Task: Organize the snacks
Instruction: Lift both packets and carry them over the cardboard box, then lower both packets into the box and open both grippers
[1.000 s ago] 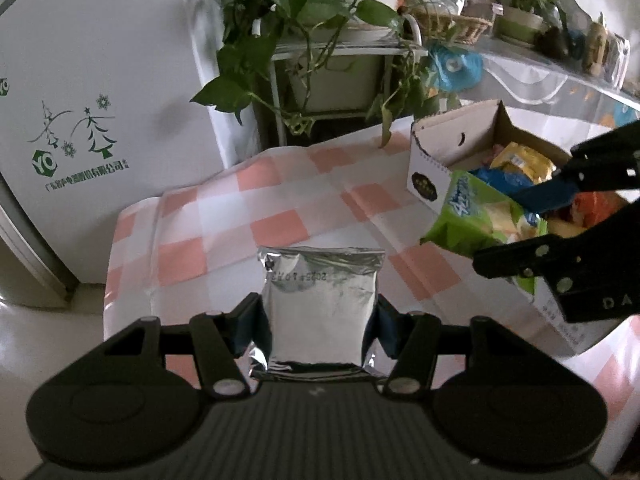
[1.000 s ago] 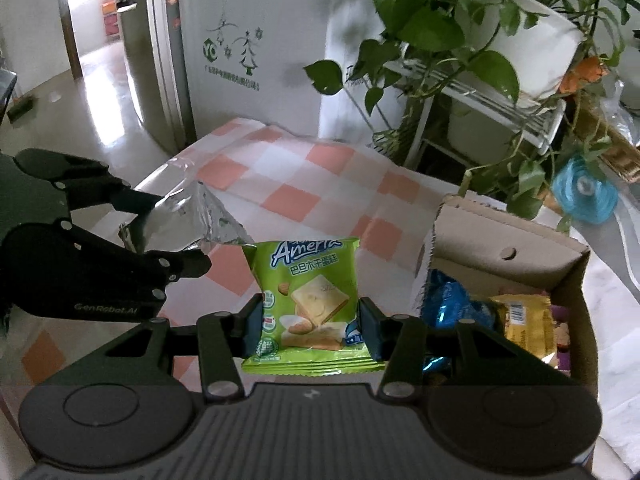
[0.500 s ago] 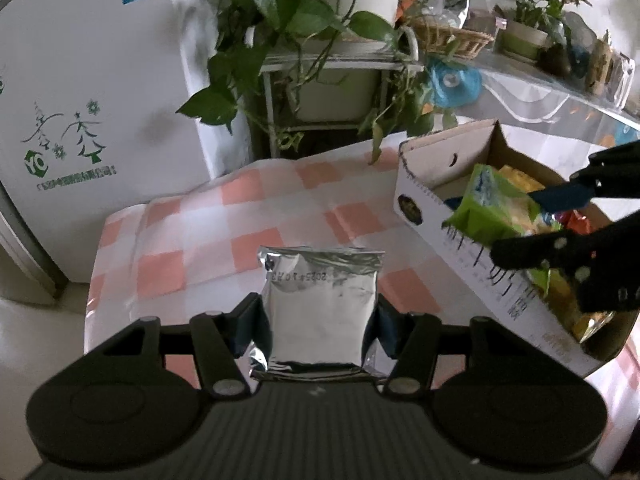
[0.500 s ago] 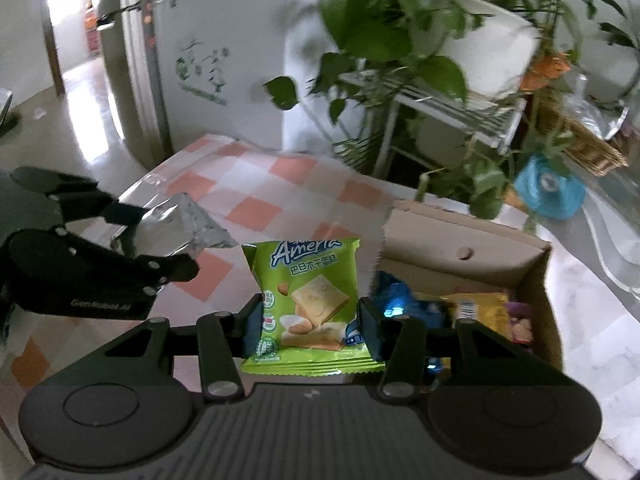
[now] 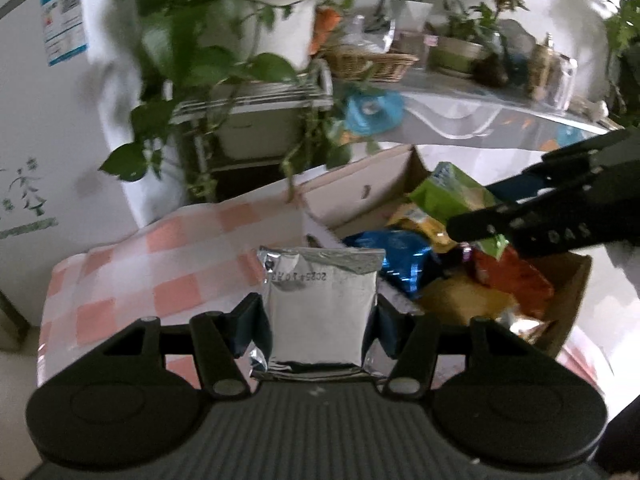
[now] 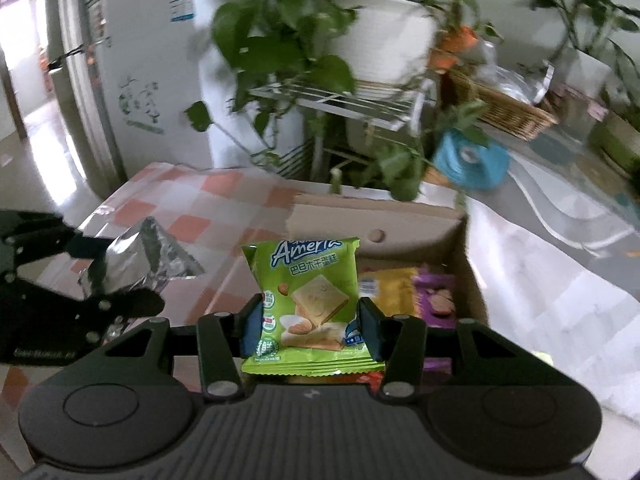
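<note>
My left gripper [image 5: 318, 320] is shut on a silver foil snack packet [image 5: 320, 304], held at the near left edge of a cardboard box [image 5: 356, 192]. The box holds several snacks: blue [image 5: 400, 256], yellow [image 5: 420, 220] and orange [image 5: 512, 276] bags. My right gripper [image 6: 310, 328] is shut on a green Ameria cake packet [image 6: 308, 300], held over the box [image 6: 384, 212], above yellow [image 6: 384, 288] and purple [image 6: 436, 292] packets. In the left wrist view the right gripper [image 5: 480, 216] hangs over the box with the green packet [image 5: 452, 196]. In the right wrist view the left gripper [image 6: 88, 272] appears at left with the foil packet [image 6: 136, 264].
The box stands on a table with a pink-and-white checked cloth [image 5: 160, 272]. Behind it stands a metal rack with a potted trailing plant [image 6: 312, 56], a wicker basket [image 6: 504, 108] and a blue object [image 6: 468, 160]. A white fridge [image 5: 40, 120] is at left.
Both grippers have moved toward the box with their packets. The foil packet has come from over the cloth to the box's edge, and the green packet now hangs over its contents.
</note>
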`<state>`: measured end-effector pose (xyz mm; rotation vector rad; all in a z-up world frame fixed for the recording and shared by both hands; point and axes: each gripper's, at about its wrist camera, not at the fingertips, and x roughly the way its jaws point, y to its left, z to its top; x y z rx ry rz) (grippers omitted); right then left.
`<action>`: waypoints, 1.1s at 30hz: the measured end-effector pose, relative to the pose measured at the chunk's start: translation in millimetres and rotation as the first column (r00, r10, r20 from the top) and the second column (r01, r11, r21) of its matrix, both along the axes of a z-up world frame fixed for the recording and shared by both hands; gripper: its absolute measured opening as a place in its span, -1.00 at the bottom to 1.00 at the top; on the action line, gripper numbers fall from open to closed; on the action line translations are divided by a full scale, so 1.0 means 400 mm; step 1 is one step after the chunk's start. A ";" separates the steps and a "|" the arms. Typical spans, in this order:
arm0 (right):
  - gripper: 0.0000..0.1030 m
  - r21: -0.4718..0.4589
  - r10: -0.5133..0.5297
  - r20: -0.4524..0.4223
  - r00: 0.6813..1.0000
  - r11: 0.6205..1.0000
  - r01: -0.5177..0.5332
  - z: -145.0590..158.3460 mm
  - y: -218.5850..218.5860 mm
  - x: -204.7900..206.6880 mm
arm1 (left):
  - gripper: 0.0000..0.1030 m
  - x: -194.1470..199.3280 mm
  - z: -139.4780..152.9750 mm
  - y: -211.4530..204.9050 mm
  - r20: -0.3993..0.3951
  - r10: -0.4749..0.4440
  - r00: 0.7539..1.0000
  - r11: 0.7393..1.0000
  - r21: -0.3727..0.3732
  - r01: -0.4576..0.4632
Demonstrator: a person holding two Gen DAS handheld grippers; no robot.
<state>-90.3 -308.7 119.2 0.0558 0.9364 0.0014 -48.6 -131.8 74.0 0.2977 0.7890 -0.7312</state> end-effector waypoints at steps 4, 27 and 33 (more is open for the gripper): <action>0.09 0.042 -0.064 0.010 0.998 0.997 0.063 0.006 -0.051 -0.020 | 0.13 -0.026 -0.001 -0.035 -0.012 -0.008 1.000 1.000 -0.022 0.008; 0.09 0.111 -0.290 -0.021 0.957 0.950 0.291 -0.011 -0.175 -0.050 | 0.14 -0.033 -0.043 -0.258 -0.070 0.016 0.997 0.999 -0.045 -0.019; 0.19 0.133 -0.327 -0.036 0.944 0.935 0.329 -0.020 -0.192 -0.048 | 0.38 -0.027 -0.045 -0.283 -0.079 0.031 0.996 0.999 -0.038 -0.034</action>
